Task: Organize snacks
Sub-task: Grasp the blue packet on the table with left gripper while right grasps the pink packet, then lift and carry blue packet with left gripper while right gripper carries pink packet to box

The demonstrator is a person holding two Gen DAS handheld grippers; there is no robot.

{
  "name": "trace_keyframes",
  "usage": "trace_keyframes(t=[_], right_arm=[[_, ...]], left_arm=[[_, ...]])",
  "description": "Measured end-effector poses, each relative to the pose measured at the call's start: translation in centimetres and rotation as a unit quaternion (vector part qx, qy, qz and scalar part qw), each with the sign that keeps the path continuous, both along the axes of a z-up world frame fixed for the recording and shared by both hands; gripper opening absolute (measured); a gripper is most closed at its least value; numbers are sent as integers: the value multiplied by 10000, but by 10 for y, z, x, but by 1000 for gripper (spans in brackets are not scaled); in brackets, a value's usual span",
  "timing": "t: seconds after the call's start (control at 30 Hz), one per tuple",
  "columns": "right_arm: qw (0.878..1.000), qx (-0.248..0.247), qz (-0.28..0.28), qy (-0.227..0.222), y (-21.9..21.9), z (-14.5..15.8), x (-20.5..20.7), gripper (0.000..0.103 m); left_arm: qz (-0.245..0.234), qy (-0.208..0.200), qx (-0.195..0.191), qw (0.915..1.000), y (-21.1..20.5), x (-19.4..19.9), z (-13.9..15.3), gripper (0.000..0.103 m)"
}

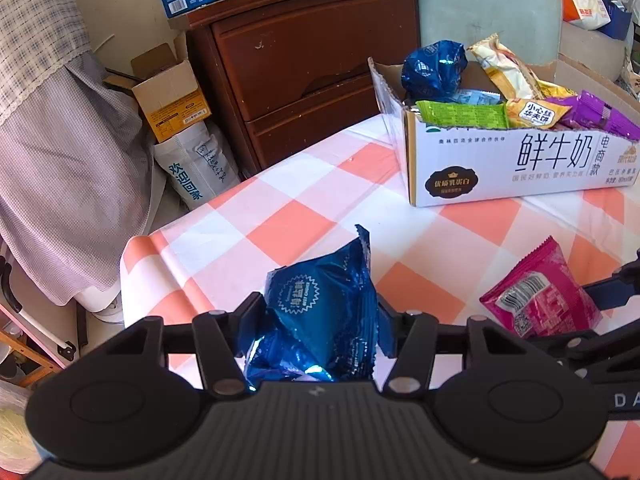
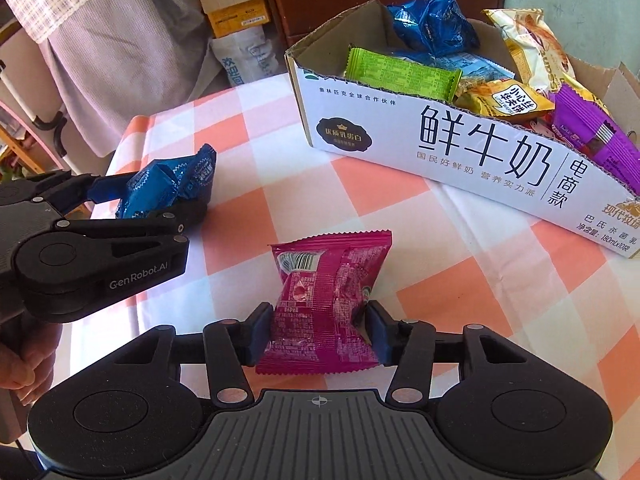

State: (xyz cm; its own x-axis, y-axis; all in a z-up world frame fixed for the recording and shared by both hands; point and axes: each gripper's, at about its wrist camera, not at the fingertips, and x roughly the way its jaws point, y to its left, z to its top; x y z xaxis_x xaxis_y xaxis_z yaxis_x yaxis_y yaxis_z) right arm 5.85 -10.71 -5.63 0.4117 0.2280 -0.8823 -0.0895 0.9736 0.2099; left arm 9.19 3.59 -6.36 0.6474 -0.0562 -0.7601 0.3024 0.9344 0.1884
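Note:
My left gripper [image 1: 320, 312] is shut on a crumpled blue snack packet [image 1: 320, 312], held just above the checked tablecloth; it also shows in the right wrist view [image 2: 168, 192]. My right gripper [image 2: 320, 324] is shut on a magenta snack packet [image 2: 324, 300], which also shows in the left wrist view [image 1: 536, 292]. A white milk carton box [image 1: 520, 168] at the far right of the table holds several snack packets: blue, green, yellow and purple. The box also shows in the right wrist view [image 2: 460, 152].
The table has an orange and white checked cloth [image 1: 280, 216]; its left edge drops off near a draped grey fabric [image 1: 60, 180]. A brown wooden cabinet [image 1: 304, 68] stands behind the table, with cardboard boxes [image 1: 172, 100] beside it.

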Motion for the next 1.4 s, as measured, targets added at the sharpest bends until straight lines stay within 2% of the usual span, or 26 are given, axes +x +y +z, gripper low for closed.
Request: trace_keyframes(t=[0.3, 0.67, 1.23, 1.4], right_arm=[[9997, -39, 44, -230, -7, 8, -1, 40], [9985, 223, -9, -495, -22, 23, -2, 40], [9968, 142, -2, -785, -34, 34, -2, 40], [9957, 130, 71, -914, -35, 40, -4, 40]], left_arm=[[-33, -25, 30, 10000, -4, -2, 3, 54], [-50, -170, -59, 9998, -4, -8, 15, 53], [-51, -332, -134, 9993, -6, -11, 24, 53], [77, -384, -99, 9992, -7, -9, 28, 53]])
